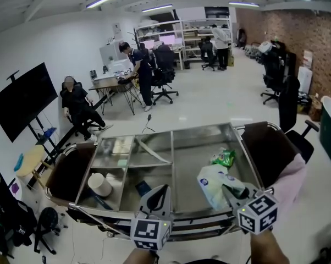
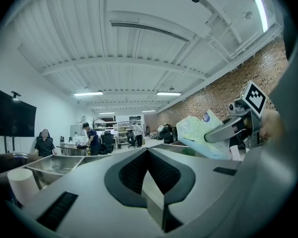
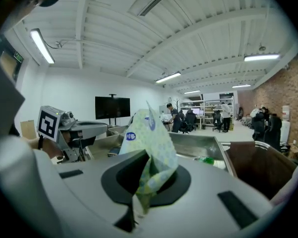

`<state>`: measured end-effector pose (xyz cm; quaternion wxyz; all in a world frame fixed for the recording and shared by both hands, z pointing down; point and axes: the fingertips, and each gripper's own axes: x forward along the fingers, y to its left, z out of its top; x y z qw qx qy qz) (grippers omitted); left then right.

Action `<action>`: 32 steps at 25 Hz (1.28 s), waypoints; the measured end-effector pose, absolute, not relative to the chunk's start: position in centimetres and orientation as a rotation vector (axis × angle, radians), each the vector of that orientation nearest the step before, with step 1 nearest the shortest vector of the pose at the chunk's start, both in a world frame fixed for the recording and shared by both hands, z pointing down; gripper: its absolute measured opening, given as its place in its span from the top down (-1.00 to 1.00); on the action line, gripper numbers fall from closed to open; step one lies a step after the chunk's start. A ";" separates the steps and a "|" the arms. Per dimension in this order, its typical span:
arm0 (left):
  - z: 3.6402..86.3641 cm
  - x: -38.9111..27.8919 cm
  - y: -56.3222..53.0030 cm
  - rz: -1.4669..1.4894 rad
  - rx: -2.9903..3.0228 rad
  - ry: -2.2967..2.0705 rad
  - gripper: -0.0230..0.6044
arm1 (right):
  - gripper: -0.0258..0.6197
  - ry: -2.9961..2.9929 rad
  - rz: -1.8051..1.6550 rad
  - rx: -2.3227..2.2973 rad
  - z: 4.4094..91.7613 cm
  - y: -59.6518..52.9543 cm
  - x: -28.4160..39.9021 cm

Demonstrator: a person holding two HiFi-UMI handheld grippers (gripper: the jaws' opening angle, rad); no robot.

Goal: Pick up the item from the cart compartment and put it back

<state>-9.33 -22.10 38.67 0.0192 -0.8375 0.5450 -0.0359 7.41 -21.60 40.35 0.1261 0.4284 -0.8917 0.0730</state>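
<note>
A pale green and white packet [image 1: 214, 183] hangs above the big right compartment of the steel cart [image 1: 204, 130]. My right gripper [image 1: 228, 188] is shut on the packet's lower end. In the right gripper view the packet [image 3: 150, 132] sticks up from between the closed jaws. My left gripper [image 1: 160, 190] is over the cart's front rail, to the left of the packet, with its jaws together and nothing in them. The left gripper view shows the packet [image 2: 197, 132] off to the right.
A green snack bag [image 1: 224, 158] lies in the right compartment. A white roll [image 1: 99, 184] and a dark flat item [image 1: 143, 188] sit in the front left compartments. Brown bags [image 1: 266, 147] hang at both cart ends. People and office chairs stand beyond the cart.
</note>
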 end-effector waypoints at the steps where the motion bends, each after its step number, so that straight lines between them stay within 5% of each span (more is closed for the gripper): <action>1: 38.6 -9.4 -22.1 -0.112 -2.595 1.695 0.93 | 0.88 -2.595 0.220 1.247 40.6 -21.6 7.5; 32: 39.3 -9.7 -22.4 -0.121 -2.591 1.722 0.93 | 0.88 -2.612 0.268 1.255 41.0 -22.0 7.6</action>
